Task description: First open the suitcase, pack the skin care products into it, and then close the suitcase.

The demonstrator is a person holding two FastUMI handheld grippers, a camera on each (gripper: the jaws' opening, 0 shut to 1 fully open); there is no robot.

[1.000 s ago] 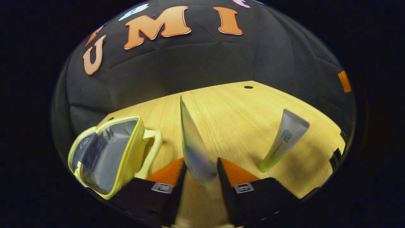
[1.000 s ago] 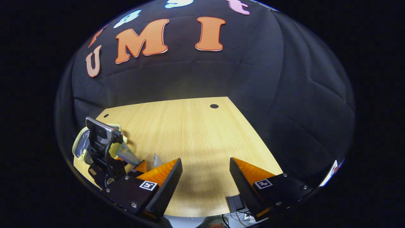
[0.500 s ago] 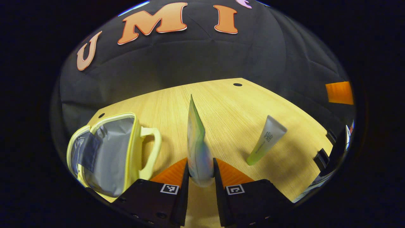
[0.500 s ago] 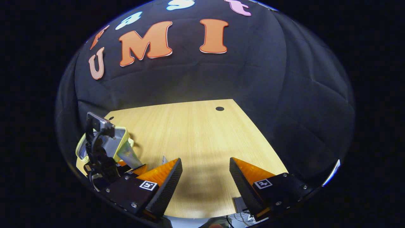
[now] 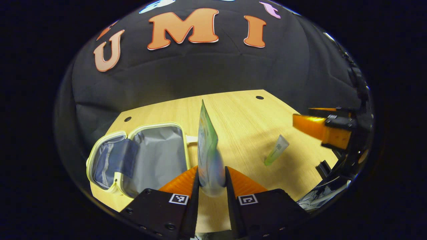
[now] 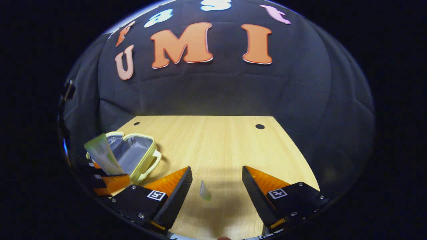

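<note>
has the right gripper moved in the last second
Yes. The right gripper has moved to hang open above the small tube lying on the table.

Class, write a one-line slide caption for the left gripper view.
Left gripper holds a green tube beside the open yellow suitcase.

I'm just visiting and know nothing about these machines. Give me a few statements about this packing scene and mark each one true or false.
1. The yellow case lies open on the table. True.
2. The left tool is empty. False: both fingers press on a green tube that stands up between them.
3. The right tool has picked up the small tube. False: its fingers are spread wide and the small tube lies on the table between them.
4. The open case shows a grey lining. True.
5. The green tube is already packed in the case. False: it is held above the table, beside the case.
</note>
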